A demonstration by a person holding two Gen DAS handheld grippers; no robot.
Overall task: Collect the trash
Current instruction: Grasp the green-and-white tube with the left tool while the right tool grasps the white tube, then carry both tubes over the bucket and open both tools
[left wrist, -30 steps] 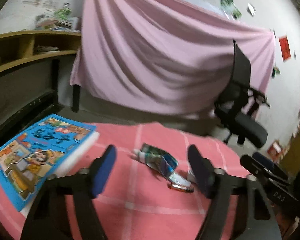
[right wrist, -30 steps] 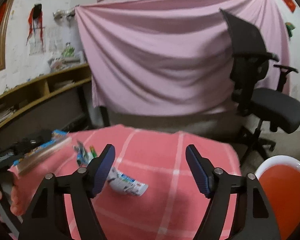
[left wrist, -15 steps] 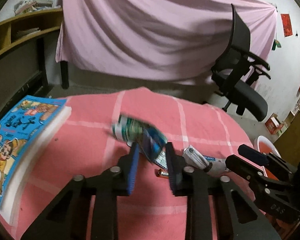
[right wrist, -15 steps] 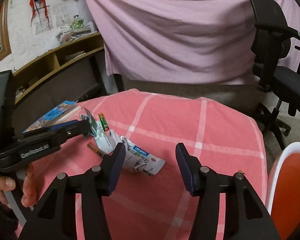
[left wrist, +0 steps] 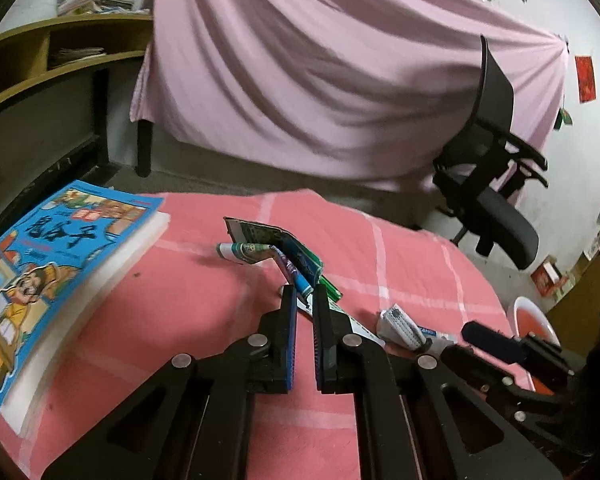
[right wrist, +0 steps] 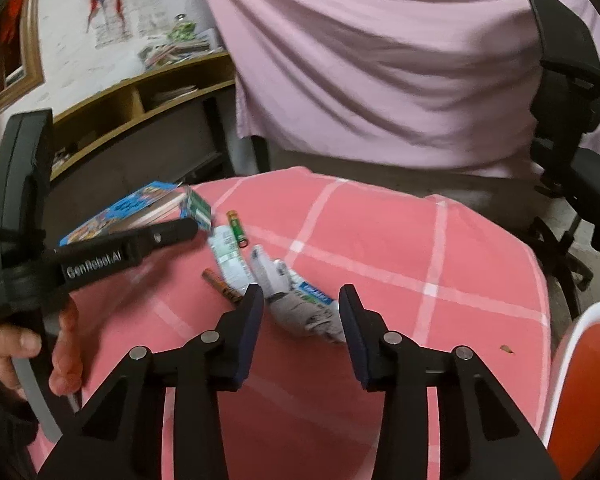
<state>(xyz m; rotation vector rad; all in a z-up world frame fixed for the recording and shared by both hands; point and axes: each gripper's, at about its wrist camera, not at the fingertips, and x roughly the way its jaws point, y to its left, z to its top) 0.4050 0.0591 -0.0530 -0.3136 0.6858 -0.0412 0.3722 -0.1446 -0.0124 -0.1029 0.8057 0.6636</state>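
Left wrist view: crumpled blue-green wrapper (left wrist: 276, 248), perhaps foil, clamped in left gripper (left wrist: 303, 294).

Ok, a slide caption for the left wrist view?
Left gripper pinches a crumpled wrapper above the pink tablecloth.

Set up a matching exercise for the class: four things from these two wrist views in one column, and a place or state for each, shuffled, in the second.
Things:
1. crumpled wrapper
2. squashed white tube
3. green battery
4. comic book

Places or states:
A. lying loose on the pink cloth, touched by neither gripper
B. pinched in the left gripper
C. at the table's left edge
D. between the closing jaws of the right gripper

Pairs: 1-B, 2-D, 3-A, 4-C
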